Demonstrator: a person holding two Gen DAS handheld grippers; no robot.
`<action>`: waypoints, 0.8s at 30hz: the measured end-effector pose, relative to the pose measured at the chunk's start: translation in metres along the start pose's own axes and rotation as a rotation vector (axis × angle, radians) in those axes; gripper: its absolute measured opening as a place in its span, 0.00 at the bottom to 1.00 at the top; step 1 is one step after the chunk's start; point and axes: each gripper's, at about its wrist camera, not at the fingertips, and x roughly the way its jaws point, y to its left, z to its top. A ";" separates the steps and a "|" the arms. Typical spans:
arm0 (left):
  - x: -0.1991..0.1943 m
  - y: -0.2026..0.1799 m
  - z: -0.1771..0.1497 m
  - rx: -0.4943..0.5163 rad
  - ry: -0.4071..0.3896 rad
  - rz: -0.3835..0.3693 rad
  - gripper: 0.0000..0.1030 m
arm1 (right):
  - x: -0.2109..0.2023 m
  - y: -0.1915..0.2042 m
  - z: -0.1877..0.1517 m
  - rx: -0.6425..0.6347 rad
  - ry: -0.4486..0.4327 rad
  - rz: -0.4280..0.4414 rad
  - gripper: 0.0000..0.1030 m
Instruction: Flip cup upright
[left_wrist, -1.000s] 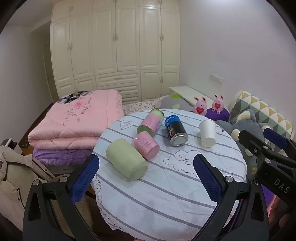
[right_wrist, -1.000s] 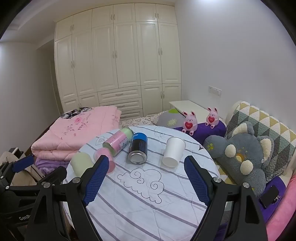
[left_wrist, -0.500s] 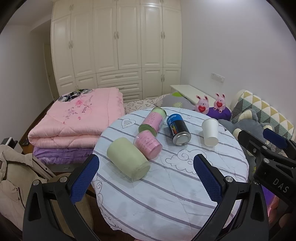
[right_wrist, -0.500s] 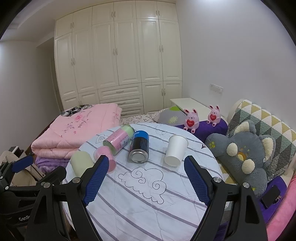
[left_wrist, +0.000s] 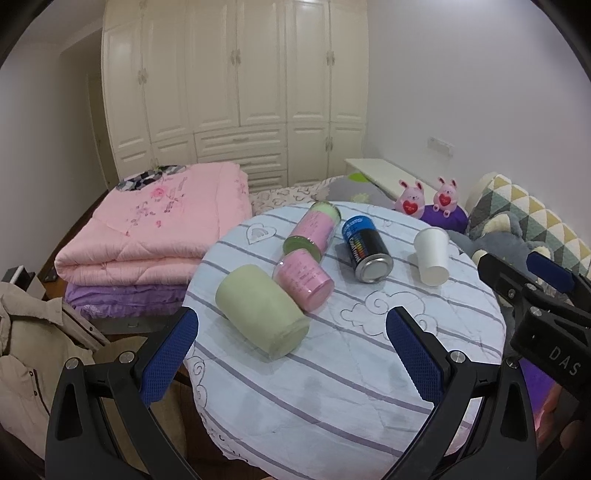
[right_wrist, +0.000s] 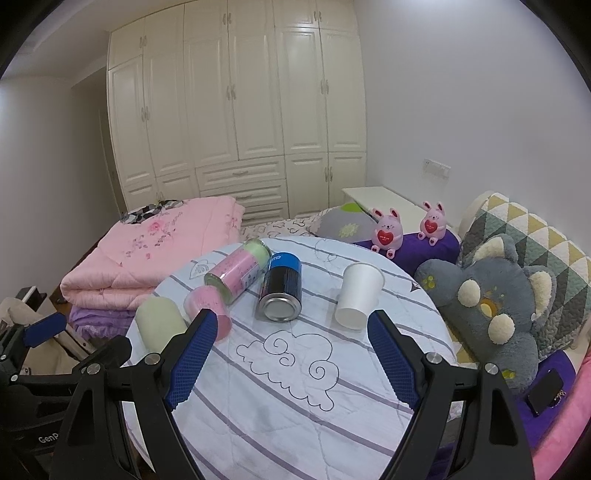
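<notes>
A white paper cup (left_wrist: 432, 256) (right_wrist: 358, 295) lies tipped on the round cloth-covered table (left_wrist: 351, 369) (right_wrist: 295, 387), toward the far right. A pale green cup (left_wrist: 260, 312) (right_wrist: 159, 325) lies on its side at the left, a pink cup (left_wrist: 303, 282) (right_wrist: 208, 312) beside it. My left gripper (left_wrist: 291, 354) is open and empty above the table's near edge. My right gripper (right_wrist: 290, 354) is open and empty, short of the white cup; it also shows at the right of the left wrist view (left_wrist: 535, 295).
A pink-labelled jar (left_wrist: 314, 232) (right_wrist: 238, 271) and a dark blue can (left_wrist: 365, 249) (right_wrist: 281, 290) lie on their sides mid-table. Folded pink quilt (left_wrist: 155, 229) on the left. Grey plush toy (right_wrist: 491, 302), pillows and two pink bunnies (right_wrist: 386, 234) on the right.
Both grippers have drawn back and risen slightly, so the table looks a little farther and lower. Nothing on the table has moved; both grippers stay open.
</notes>
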 end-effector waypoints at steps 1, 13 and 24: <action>0.003 0.002 0.000 -0.002 0.008 0.005 1.00 | 0.003 0.001 0.000 0.003 0.002 0.003 0.82; 0.051 0.046 0.004 -0.100 0.102 0.061 1.00 | 0.066 0.016 -0.004 0.025 0.167 0.085 0.82; 0.105 0.073 0.017 -0.181 0.147 0.098 1.00 | 0.141 0.052 -0.010 -0.050 0.280 0.227 0.82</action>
